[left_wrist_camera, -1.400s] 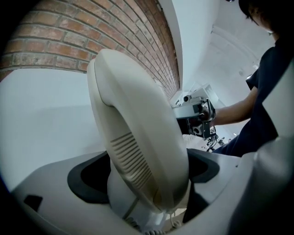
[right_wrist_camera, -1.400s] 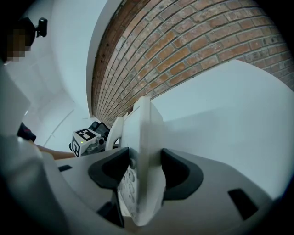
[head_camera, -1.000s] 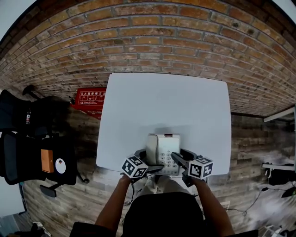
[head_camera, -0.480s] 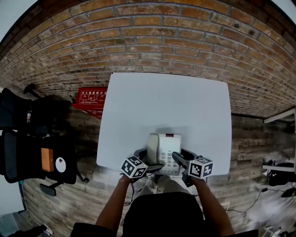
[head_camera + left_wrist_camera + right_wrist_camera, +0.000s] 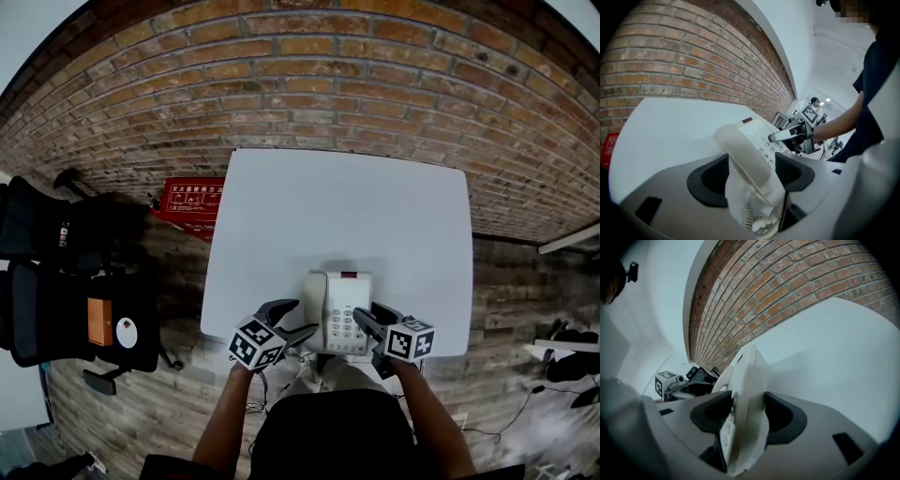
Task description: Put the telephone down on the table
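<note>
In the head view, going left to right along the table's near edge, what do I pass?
Black chair → left gripper, jaws just closed partway, nothing gripped → telephone → right gripper, clamped on the telephone's right edge.

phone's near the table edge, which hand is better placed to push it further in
Right: the right gripper is clamped on the phone. The left gripper sits off its side, fingers just closing partway, handset between them ungripped.
</note>
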